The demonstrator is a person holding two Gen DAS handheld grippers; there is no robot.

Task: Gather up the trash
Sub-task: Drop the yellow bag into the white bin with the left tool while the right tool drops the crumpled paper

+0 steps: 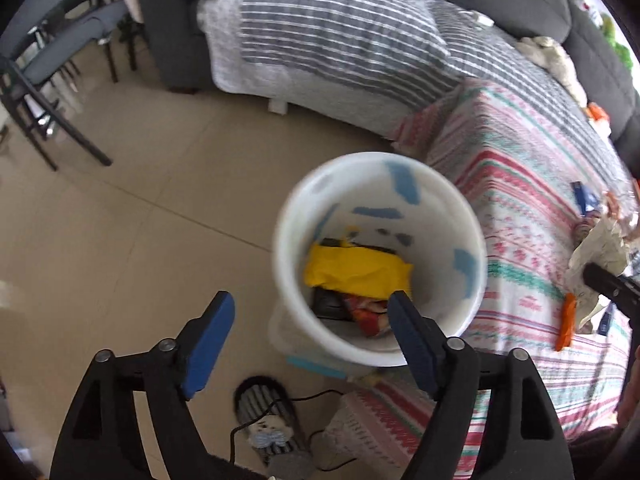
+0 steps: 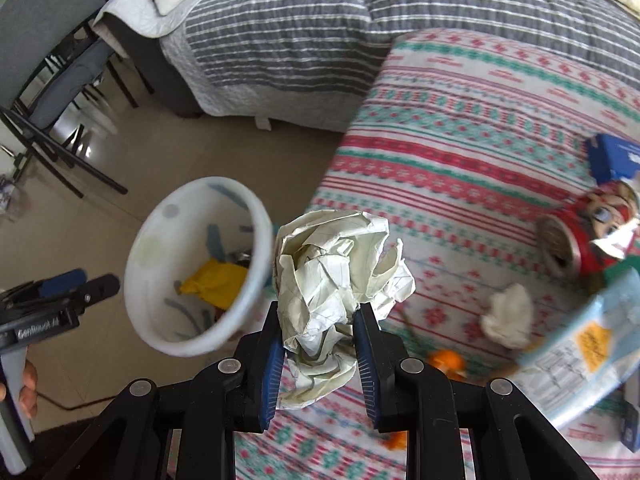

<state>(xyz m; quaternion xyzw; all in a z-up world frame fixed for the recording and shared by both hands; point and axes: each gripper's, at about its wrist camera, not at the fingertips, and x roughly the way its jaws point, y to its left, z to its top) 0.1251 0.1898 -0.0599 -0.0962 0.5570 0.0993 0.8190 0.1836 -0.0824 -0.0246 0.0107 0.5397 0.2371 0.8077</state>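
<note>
A white bin (image 1: 400,354) with blue patches stands on the floor beside the patterned table; a yellow wrapper (image 1: 356,270) and other trash lie inside. It also shows in the right wrist view (image 2: 256,248). My left gripper (image 1: 308,320) is open and empty just above the bin's near rim. My right gripper (image 2: 320,332) is shut on a crumpled ball of white paper (image 2: 332,276), held above the table edge just right of the bin. The paper also shows in the left wrist view (image 1: 600,248).
On the patterned tablecloth (image 2: 460,120) lie a red can (image 2: 592,232), a blue box (image 2: 616,156), a white tissue wad (image 2: 508,316), orange scraps (image 2: 448,360) and a plastic sheet (image 2: 580,344). A striped sofa (image 1: 340,40) and a chair (image 1: 52,72) stand behind. A slipper (image 1: 268,424) and cable lie on the floor.
</note>
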